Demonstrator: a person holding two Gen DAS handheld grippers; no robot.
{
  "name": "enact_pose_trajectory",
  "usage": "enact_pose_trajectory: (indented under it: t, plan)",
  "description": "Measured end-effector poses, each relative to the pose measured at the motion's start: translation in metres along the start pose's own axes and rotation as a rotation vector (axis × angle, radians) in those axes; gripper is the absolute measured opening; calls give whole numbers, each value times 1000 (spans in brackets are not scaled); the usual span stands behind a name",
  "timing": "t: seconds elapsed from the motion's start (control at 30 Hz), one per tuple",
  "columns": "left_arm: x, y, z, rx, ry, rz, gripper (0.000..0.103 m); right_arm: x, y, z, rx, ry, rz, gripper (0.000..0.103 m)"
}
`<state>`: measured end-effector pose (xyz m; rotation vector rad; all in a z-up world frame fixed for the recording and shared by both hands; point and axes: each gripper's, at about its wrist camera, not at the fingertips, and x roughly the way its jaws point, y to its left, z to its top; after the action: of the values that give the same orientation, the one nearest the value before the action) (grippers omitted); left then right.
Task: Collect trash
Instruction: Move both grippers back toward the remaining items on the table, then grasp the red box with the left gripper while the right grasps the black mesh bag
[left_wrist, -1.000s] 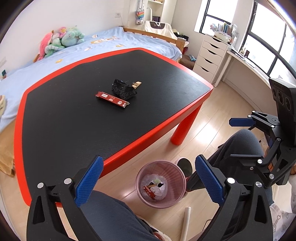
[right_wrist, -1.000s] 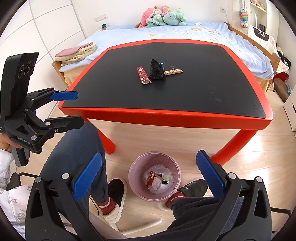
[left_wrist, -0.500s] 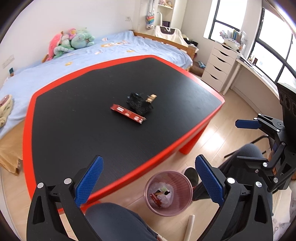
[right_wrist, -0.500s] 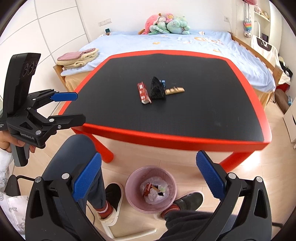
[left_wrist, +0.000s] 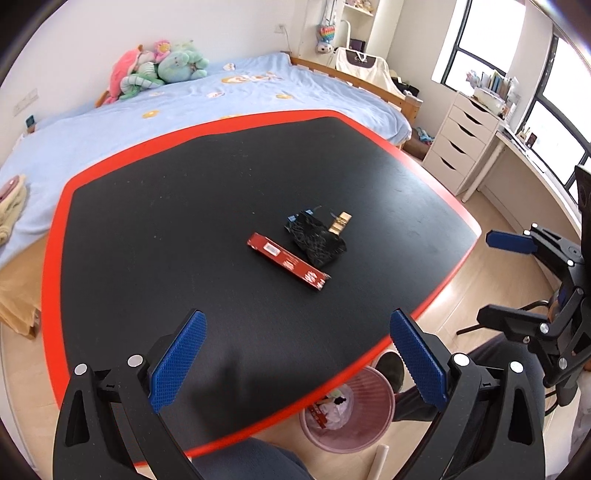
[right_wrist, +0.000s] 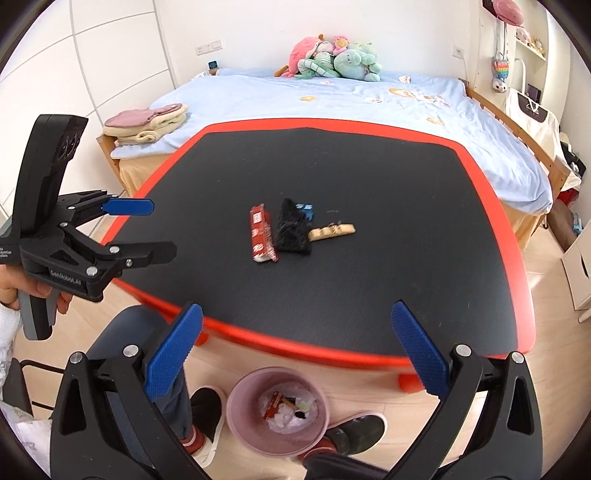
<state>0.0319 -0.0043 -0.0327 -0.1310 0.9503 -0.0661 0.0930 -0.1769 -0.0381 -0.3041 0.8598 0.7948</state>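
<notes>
A long red wrapper (left_wrist: 287, 265) (right_wrist: 261, 234), a crumpled black wrapper (left_wrist: 317, 240) (right_wrist: 291, 231) and a small tan wrapper (left_wrist: 340, 223) (right_wrist: 331, 232) lie together mid-table. A pink bin (left_wrist: 347, 410) (right_wrist: 277, 410) with trash inside stands on the floor below the table's near edge. My left gripper (left_wrist: 295, 362) is open and empty above the near part of the table; it also shows at the left of the right wrist view (right_wrist: 147, 229). My right gripper (right_wrist: 295, 354) is open and empty above the bin; it also shows in the left wrist view (left_wrist: 491, 277).
The black table with a red rim (left_wrist: 59, 229) (right_wrist: 524, 295) stands beside a blue bed (left_wrist: 110, 125) with plush toys. White drawers (left_wrist: 461, 147) stand at the right. The person's legs and shoes (right_wrist: 207, 413) flank the bin.
Both grippers have risen and moved forward toward the table; the wrappers now appear nearer and the bin lower in view. Both stay open.
</notes>
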Motion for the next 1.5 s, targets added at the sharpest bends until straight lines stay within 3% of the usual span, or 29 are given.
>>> enact_pose_trajectory:
  t: [0.2, 0.53, 0.8, 0.87, 1.1, 1.2, 1.47, 1.5]
  plan:
    - [26, 8, 14, -9, 38, 9, 95, 27, -13, 20, 0, 20, -14, 100]
    - [71, 27, 36, -93, 122, 26, 95, 73, -18, 35, -54, 41, 33, 99]
    - [98, 41, 46, -170, 162, 30, 93, 101, -22, 39, -70, 59, 84, 73]
    - [105, 41, 46, -174, 176, 35, 83, 107, -21, 40, -75, 58, 100, 70]
    - [115, 43, 49, -196, 182, 43, 75, 124, -16, 44, -109, 59, 159, 60]
    - [113, 40, 48, -195, 179, 41, 67, 130, -17, 47, -100, 56, 175, 54]
    - [112, 38, 48, -179, 170, 43, 27, 138, -14, 50, -97, 62, 198, 37]
    - [112, 38, 49, -177, 169, 44, 26, 139, -13, 50, -99, 63, 199, 33]
